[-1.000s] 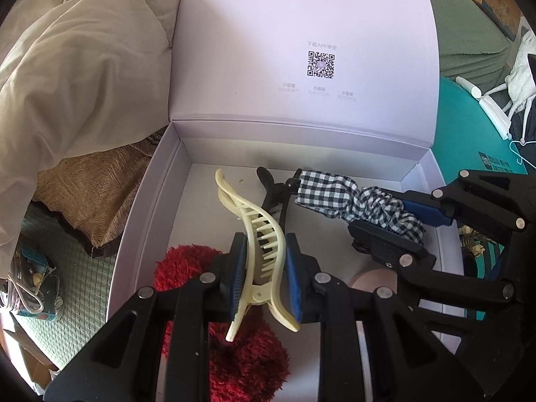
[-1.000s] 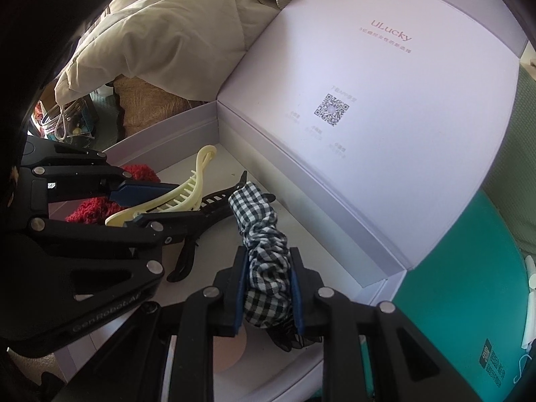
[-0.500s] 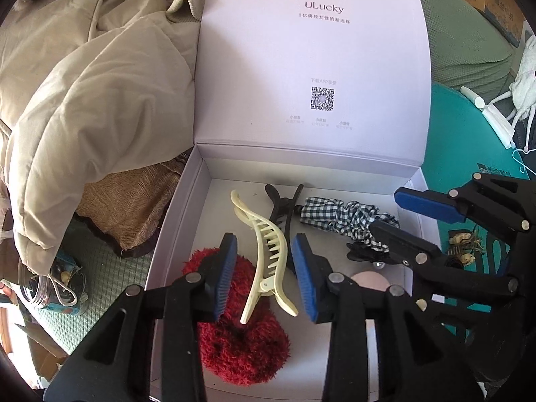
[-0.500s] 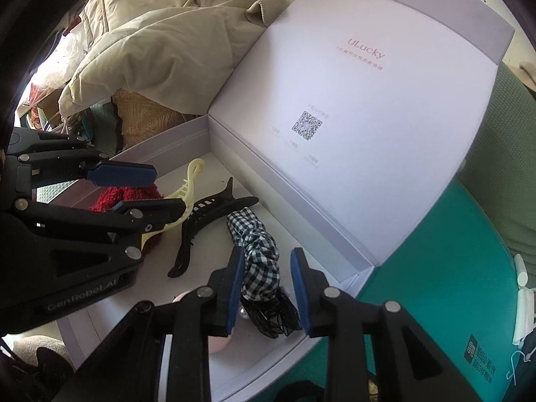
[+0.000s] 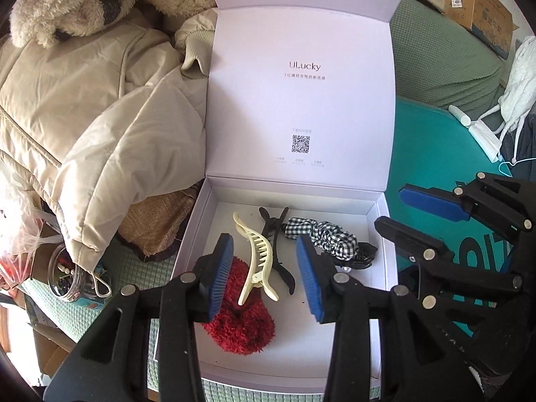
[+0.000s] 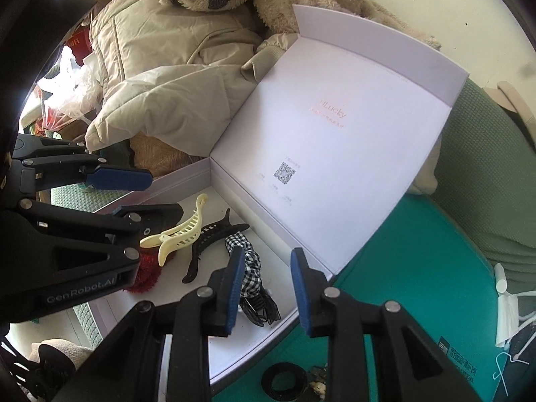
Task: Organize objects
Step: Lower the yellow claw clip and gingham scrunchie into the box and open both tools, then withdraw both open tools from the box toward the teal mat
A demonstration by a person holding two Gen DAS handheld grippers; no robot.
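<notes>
The left hand-held gripper (image 5: 264, 274) is hanging above the near part of the white box (image 5: 192, 238), its blue pads (image 5: 219, 273) apart and still spreading, with nothing pressed between them. Below its gap, the cream hair claw clip (image 5: 256, 256) is lying on the box floor, its near end resting over the red fuzzy scrunchie (image 5: 246, 321). Just right of it the black hair clip (image 5: 276, 244) is lying too, and further right the black-and-white checked scrunchie (image 5: 321, 236), with a black mesh hair piece (image 5: 360, 256) at its right end. The right hand-held gripper (image 6: 264, 286) is hovering over the box's right near corner, jaws parted and gripping nothing; the checked scrunchie is showing beneath its left pad. The box lid (image 5: 301, 100) is standing open at the far side, leaning against a beige padded jacket (image 5: 100, 100). The box is sitting on a green quilted cover (image 5: 134, 278) beside a teal mat (image 5: 432, 154).
</notes>
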